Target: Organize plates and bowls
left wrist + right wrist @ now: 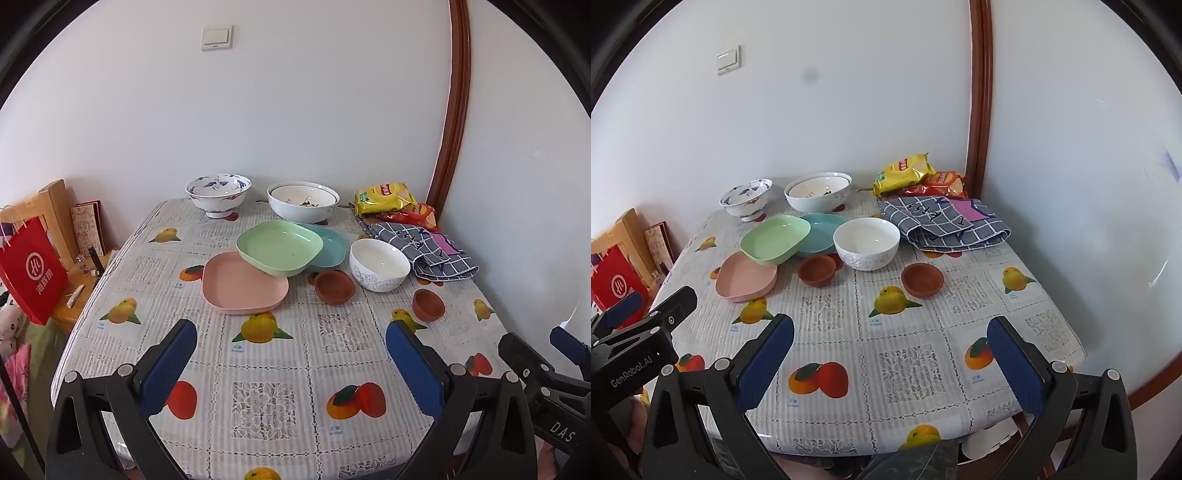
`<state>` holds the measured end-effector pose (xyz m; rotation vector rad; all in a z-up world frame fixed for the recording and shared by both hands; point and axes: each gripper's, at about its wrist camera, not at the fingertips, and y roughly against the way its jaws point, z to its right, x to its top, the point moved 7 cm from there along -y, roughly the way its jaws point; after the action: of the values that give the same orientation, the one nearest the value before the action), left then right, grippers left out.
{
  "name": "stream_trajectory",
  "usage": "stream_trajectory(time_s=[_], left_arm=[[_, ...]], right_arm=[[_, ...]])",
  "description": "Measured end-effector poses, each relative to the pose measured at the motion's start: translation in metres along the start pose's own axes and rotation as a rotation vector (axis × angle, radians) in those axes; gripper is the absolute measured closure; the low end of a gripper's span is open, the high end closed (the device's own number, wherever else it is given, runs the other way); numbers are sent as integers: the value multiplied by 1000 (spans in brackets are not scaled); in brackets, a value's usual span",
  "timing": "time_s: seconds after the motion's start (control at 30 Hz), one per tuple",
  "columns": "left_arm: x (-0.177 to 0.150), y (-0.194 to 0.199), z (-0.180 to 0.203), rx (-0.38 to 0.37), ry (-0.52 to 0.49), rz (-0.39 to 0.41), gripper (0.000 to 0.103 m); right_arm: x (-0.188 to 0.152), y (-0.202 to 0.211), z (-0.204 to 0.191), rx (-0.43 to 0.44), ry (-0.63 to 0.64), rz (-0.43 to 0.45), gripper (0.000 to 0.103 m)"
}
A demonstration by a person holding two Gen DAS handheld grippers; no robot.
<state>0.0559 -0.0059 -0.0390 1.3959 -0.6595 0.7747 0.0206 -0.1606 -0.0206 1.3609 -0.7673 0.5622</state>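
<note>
Both grippers wide, nothing held: left gripper (291, 343), right gripper (890, 339), both hovering over the near table (849, 424) edge. Plates sit mid-table: green plate (279, 247) leans tilted on pink plate (243, 282) & teal plate (328, 245). White bowl (866, 242) just beside; two clay bowls (817, 269) near. Risk imo: pull pink first & green slides off. Smooth rims may slip from pads.

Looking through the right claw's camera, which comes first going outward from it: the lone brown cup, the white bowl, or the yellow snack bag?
1. Lone brown cup, nearest the right claw, out front on open cloth.
2. White bowl, behind it, slightly left.
3. Yellow snack bag, farthest, by the wall.
</note>
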Motion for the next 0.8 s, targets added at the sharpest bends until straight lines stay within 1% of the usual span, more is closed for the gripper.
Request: stream_trajectory(time_s=[0.8], left_arm=[[-2, 0, -1, 0, -3, 6, 0]], right_arm=[[2, 3, 0, 3, -9, 17, 0]])
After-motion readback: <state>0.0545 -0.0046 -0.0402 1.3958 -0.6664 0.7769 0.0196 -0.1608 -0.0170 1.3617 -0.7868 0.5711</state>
